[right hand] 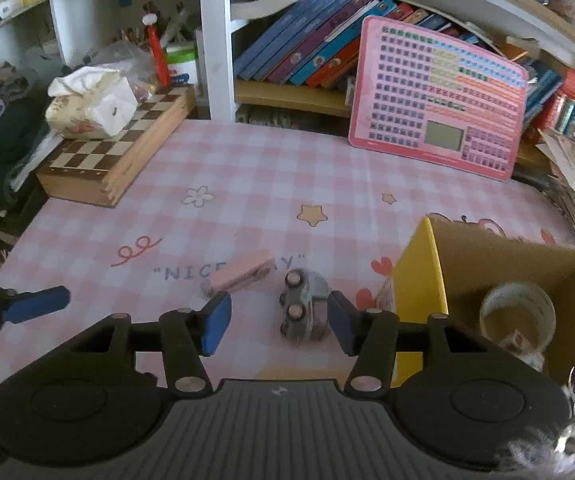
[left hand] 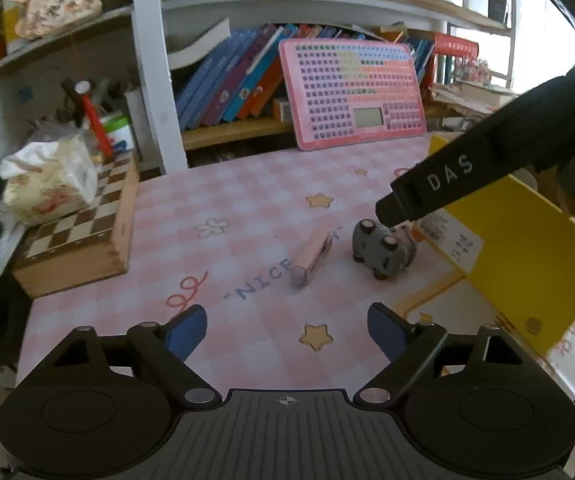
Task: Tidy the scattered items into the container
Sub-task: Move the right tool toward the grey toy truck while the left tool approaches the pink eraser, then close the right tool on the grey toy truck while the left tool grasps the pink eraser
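Observation:
A small grey toy car [right hand: 303,308] lies on its side on the pink checked desk mat, close to the yellow cardboard box [right hand: 419,280]. My right gripper [right hand: 279,320] is open around the car: the right pad is close beside it and the left pad stands well apart. A pink eraser-like block [right hand: 241,272] lies just left of the car. The box holds a clear roll-shaped item [right hand: 519,320]. In the left wrist view, my left gripper [left hand: 287,328] is open and empty, short of the block [left hand: 311,256] and the car [left hand: 381,250]. The right tool's black body [left hand: 447,184] reaches in over the car.
A wooden chess box [right hand: 115,160] with a tissue pack [right hand: 91,108] on it sits at the mat's left rear. A pink button board [right hand: 439,100] leans against the bookshelf behind. One blue finger of the left gripper [right hand: 35,304] shows at the left.

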A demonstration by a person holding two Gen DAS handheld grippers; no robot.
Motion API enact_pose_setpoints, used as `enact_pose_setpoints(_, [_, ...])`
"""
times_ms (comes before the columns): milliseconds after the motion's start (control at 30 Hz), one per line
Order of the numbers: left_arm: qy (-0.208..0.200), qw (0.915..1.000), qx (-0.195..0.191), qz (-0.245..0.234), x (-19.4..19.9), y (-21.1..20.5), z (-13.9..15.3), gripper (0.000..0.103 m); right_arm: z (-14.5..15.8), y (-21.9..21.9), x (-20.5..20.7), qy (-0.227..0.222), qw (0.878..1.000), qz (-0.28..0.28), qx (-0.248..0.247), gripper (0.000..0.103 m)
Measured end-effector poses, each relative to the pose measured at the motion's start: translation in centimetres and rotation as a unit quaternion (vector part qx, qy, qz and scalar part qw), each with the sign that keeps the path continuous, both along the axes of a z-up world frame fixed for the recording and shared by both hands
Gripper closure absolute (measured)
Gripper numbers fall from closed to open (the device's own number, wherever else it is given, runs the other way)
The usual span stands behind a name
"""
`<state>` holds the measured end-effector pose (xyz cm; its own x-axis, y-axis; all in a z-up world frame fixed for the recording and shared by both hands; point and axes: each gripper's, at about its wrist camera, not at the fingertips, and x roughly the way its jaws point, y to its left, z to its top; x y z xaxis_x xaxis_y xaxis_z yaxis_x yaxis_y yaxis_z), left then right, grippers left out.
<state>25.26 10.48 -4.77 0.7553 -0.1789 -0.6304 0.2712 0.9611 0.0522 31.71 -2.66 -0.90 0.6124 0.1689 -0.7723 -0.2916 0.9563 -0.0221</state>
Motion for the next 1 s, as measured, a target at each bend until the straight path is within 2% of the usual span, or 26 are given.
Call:
enact_pose_setpoints(167, [0.007, 0.9999, 0.008, -0.008, 2.8, -0.6, -1.0, 0.022, -1.2, 0.1, 2.6, 0.032, 0.999, 0.003, 0.007, 0.047])
enact_pose_setpoints(233, [0.012, 0.9997, 0.014, -0.013, 4.1, -0.9, -1.5, 0.030, -1.6, 0.3, 3.3, 0.040, 0.999, 0.005, 0.008, 0.047])
enact_pose_setpoints(333, [0.021, 0.9995, 0.016, -0.019, 5.7, -1.3, -2.3, 0.038, -2.3, 0.6, 4.3, 0.048, 0.999, 0.006, 0.002, 0.046])
enact_pose_setpoints(400, [0.025, 0.9992, 0.014, -0.028, 6.6, -1.6, -2.6, 0.039, -2.8, 0.6, 4.9, 0.058, 0.998, 0.001, 0.001, 0.046])
enact_pose_setpoints(533, [0.029, 0.9979, 0.022, -0.055, 8.0, -2.3, -3.2, 0.050, -3.8, 0.6, 5.9, 0.076, 0.997, -0.005, -0.012, 0.046])
enact_pose_setpoints(767, [0.042, 0.9960, 0.025, -0.074, 10.6, -3.0, -4.1, 0.056, -5.3, 0.8, 7.3, 0.093, 0.994, -0.010, -0.048, 0.046])
enact_pose_setpoints(833, [0.045, 0.9958, 0.022, -0.077, 11.0, -3.2, -4.2, 0.061, -5.8, 0.7, 7.6, 0.100, 0.994, -0.009, -0.049, 0.047])
enact_pose_setpoints(1000, [0.053, 0.9952, 0.013, -0.082, 11.4, -3.4, -4.8, 0.065, -6.7, 0.4, 8.2, 0.121, 0.992, -0.020, -0.036, 0.048])
